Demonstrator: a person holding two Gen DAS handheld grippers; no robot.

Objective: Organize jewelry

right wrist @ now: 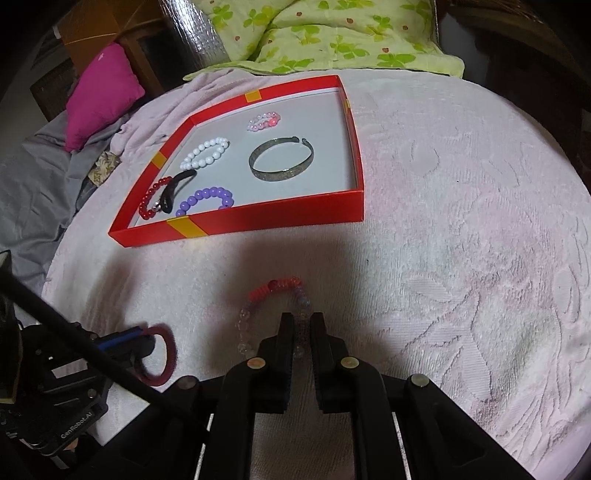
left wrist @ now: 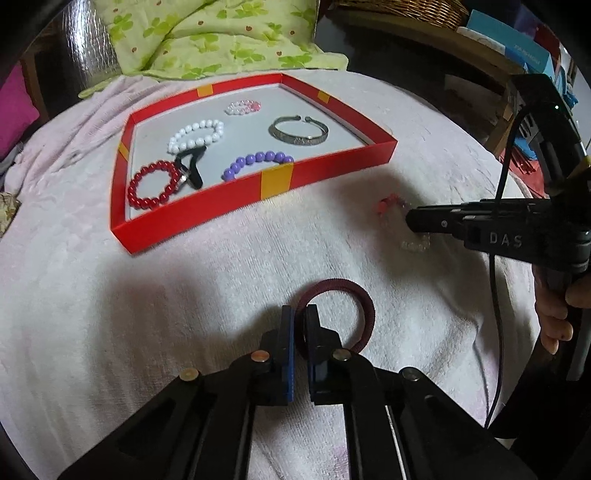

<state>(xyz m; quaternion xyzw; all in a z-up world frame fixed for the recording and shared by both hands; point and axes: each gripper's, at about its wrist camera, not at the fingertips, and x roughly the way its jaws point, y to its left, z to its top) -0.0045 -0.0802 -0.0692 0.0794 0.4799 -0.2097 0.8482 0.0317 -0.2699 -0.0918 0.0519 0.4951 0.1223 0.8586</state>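
A red tray (left wrist: 207,212) (right wrist: 266,219) on the pink towel holds a white bead bracelet (left wrist: 195,134), a red bead bracelet (left wrist: 151,188), a purple bead bracelet (left wrist: 255,164), a black hair tie (left wrist: 190,166), a silver bangle (left wrist: 299,131) and a small pink bracelet (left wrist: 243,107). My left gripper (left wrist: 300,314) is shut on a maroon hair tie (left wrist: 354,295), which also shows in the right wrist view (right wrist: 162,354). My right gripper (right wrist: 302,321) is shut on a clear-and-red bead bracelet (right wrist: 273,288), lying on the towel.
The pink towel (right wrist: 461,221) covers the whole work surface. A green quilt (left wrist: 207,33) lies behind the tray, and a magenta pillow (right wrist: 103,92) lies at the far left. A basket (left wrist: 399,11) and boxes stand at the back right.
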